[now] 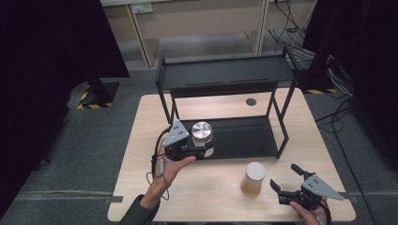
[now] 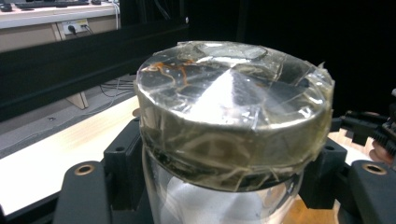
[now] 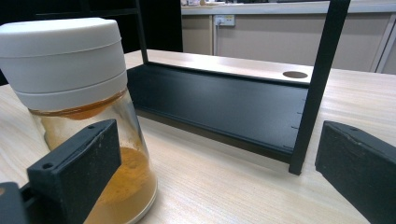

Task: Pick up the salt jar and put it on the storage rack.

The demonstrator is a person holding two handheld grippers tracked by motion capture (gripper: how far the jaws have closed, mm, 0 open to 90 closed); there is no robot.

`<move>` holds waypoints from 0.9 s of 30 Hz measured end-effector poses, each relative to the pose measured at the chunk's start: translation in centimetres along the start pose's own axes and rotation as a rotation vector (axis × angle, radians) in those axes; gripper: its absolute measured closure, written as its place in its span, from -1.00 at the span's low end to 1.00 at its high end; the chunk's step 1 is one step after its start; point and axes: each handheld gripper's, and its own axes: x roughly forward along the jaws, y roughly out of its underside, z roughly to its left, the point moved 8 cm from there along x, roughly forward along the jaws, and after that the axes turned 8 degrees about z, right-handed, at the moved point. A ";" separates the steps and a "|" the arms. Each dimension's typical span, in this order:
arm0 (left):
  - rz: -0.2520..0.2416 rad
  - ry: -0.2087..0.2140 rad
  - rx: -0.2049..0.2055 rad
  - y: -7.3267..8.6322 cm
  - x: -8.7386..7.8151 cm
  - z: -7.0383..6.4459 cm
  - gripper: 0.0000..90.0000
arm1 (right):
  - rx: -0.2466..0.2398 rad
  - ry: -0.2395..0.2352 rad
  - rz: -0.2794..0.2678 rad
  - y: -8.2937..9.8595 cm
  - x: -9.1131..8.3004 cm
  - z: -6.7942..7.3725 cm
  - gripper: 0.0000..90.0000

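Jar with the silver lid (image 1: 202, 133): it is a clear glass jar with a shiny metal lid that has see-through tape over it. It sits at the front left part of the rack's bottom shelf.
Left gripper (image 1: 197, 149): its fingers are squeezed tight on the jar with the silver lid, one on each side of the glass just under the lid. In the left gripper view the black fingers (image 2: 122, 154) press against the jar (image 2: 233, 107).
Left hand (image 1: 169, 166): it holds the left gripper just in front of the rack, near the rack's left legs.
Rack (image 1: 225, 75): it is black metal with a top shelf and a bottom shelf, and it stands on the far half of the tabletop (image 1: 141, 140).
Jar with the white lid (image 1: 254, 178): it has orange powder inside. It stands on the tabletop in front of the rack, near the rack's right front leg.
Right gripper (image 1: 287, 178): its fingers are spread wide and hold nothing. It is just to the right of the jar with the white lid, in front of the rack. In the right gripper view one finger (image 3: 79, 163) is right beside that jar (image 3: 79, 93), and I cannot tell if it touches.
Round hole (image 1: 251, 101): it is in the tabletop behind the rack.
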 end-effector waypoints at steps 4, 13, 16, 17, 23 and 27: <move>0.000 -0.001 0.008 -1.5 -0.3 0.2 -0.32 | 0.000 -0.001 0.000 0.0 0.0 0.0 -0.99; 0.003 -0.005 0.025 -4.8 -0.8 0.6 -0.32 | 0.003 -0.002 0.005 0.0 0.1 0.0 -0.99; 0.005 -0.005 0.022 -5.8 -0.7 0.8 -0.32 | 0.002 -0.003 0.006 0.0 0.0 0.0 -0.99; 0.008 -0.006 0.023 -6.1 -0.8 0.8 -0.32 | 0.004 -0.003 0.006 0.0 0.0 0.0 -0.99; 0.015 0.004 0.005 -8.1 -1.1 1.4 -0.32 | 0.003 -0.003 0.006 0.0 0.1 0.0 -0.99; 0.022 -0.007 0.003 -9.1 -1.4 1.7 -0.32 | 0.004 -0.003 0.006 0.0 0.1 0.0 -0.99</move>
